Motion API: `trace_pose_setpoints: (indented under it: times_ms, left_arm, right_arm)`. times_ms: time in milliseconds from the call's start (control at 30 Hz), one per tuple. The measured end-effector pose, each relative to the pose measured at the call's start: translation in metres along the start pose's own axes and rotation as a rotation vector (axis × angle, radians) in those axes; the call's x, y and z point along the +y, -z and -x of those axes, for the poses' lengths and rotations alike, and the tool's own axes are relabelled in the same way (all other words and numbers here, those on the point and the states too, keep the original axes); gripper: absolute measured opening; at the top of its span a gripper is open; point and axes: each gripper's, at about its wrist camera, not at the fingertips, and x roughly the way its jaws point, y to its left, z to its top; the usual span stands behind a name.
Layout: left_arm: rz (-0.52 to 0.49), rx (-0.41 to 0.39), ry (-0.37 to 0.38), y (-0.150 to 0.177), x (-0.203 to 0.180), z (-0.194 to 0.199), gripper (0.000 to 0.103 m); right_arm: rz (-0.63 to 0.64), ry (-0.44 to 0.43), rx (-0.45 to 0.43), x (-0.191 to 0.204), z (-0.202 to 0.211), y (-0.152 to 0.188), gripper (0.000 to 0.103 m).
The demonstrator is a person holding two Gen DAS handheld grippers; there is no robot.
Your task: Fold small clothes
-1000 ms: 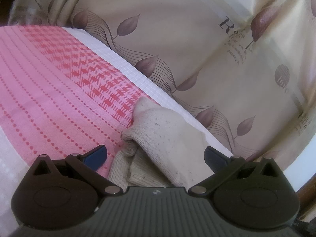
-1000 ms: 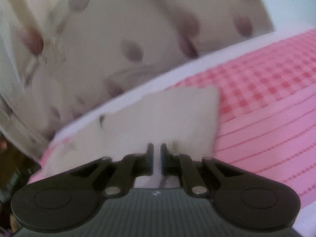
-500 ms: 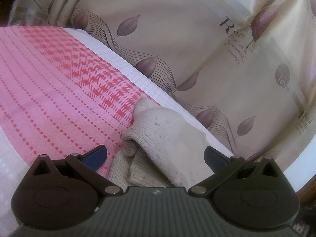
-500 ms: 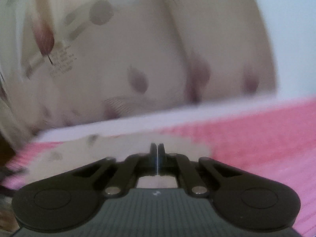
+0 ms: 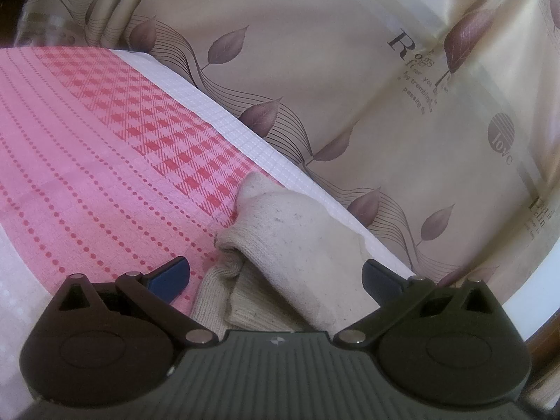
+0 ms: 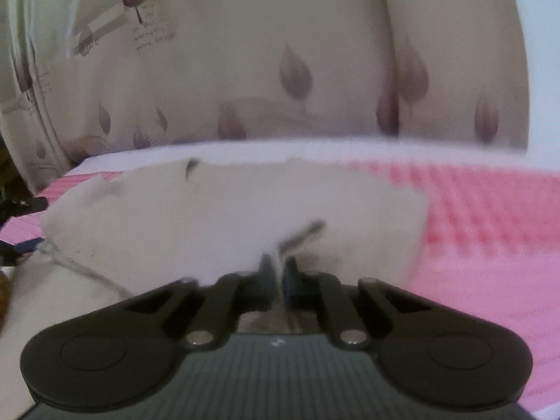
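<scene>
A small cream knit garment (image 5: 297,241) lies bunched and partly folded on the pink checked cloth (image 5: 105,161), near its white back edge. My left gripper (image 5: 276,273) is open, its fingers either side of the garment's near end, not closed on it. In the blurred right wrist view the same cream garment (image 6: 227,210) spreads flat across the pink cloth (image 6: 490,217). My right gripper (image 6: 278,273) is shut on the garment's near edge, a thin fold of fabric pinched between the fingers.
A beige curtain with brown leaf print (image 5: 350,87) hangs right behind the table edge and also shows in the right wrist view (image 6: 280,70). The white border of the cloth (image 5: 238,129) runs along the back. Dark wood shows at the far right (image 5: 546,350).
My right gripper has swung and dropped lower with the garment's edge in it, so the garment now fills more of its view. The left gripper and its view have not changed.
</scene>
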Motion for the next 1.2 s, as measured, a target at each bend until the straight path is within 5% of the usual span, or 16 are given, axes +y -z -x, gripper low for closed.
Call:
trace_pose_setpoints:
  times_ms: [133, 267, 433, 567, 767, 900, 967, 1033, 1067, 1167, 1200]
  left_arm:
    - [0.001, -0.001, 0.001, 0.000, 0.000, 0.000, 0.103]
    - [-0.001, 0.000, -0.001, 0.000, 0.000, 0.000, 0.103]
    - [-0.001, -0.002, -0.001, 0.000, 0.000, 0.000, 0.103]
    - [0.005, -0.006, -0.004, 0.000, 0.001, 0.000, 0.103]
    - [0.027, -0.020, -0.016, -0.002, 0.004, 0.004, 0.103]
    - [0.056, -0.055, -0.059, -0.006, 0.009, 0.009, 0.103]
    - [0.090, -0.089, -0.095, -0.009, 0.014, 0.013, 0.103]
    - [0.118, -0.099, -0.105, -0.014, 0.021, 0.017, 0.103]
    - [0.123, -0.087, -0.107, -0.017, 0.024, 0.020, 0.103]
    - [0.158, 0.015, -0.048, -0.027, 0.038, 0.034, 0.103]
    - [0.163, 0.064, -0.016, -0.028, 0.042, 0.041, 0.103]
  right_arm:
    - [0.062, 0.104, -0.084, -0.005, 0.006, -0.025, 0.006]
    - [0.038, 0.154, -0.065, -0.027, -0.006, -0.035, 0.006]
    - [-0.108, 0.108, 0.009, -0.052, -0.021, -0.013, 0.007]
    - [-0.253, 0.082, -0.038, -0.071, -0.015, -0.004, 0.014]
    - [-0.259, 0.151, -0.138, -0.063, 0.020, 0.000, 0.014]
    - [-0.105, 0.178, 0.004, -0.043, 0.002, 0.009, 0.015]
    - [-0.127, 0.164, 0.011, -0.048, 0.004, 0.006, 0.019]
    - [-0.197, 0.174, 0.018, -0.057, 0.006, 0.007, 0.042]
    - [-0.235, 0.187, 0.021, -0.059, 0.013, 0.008, 0.043]
    - [-0.301, 0.133, -0.076, -0.051, 0.061, 0.015, 0.046]
    - [-0.286, 0.118, -0.102, -0.045, 0.081, 0.020, 0.055]
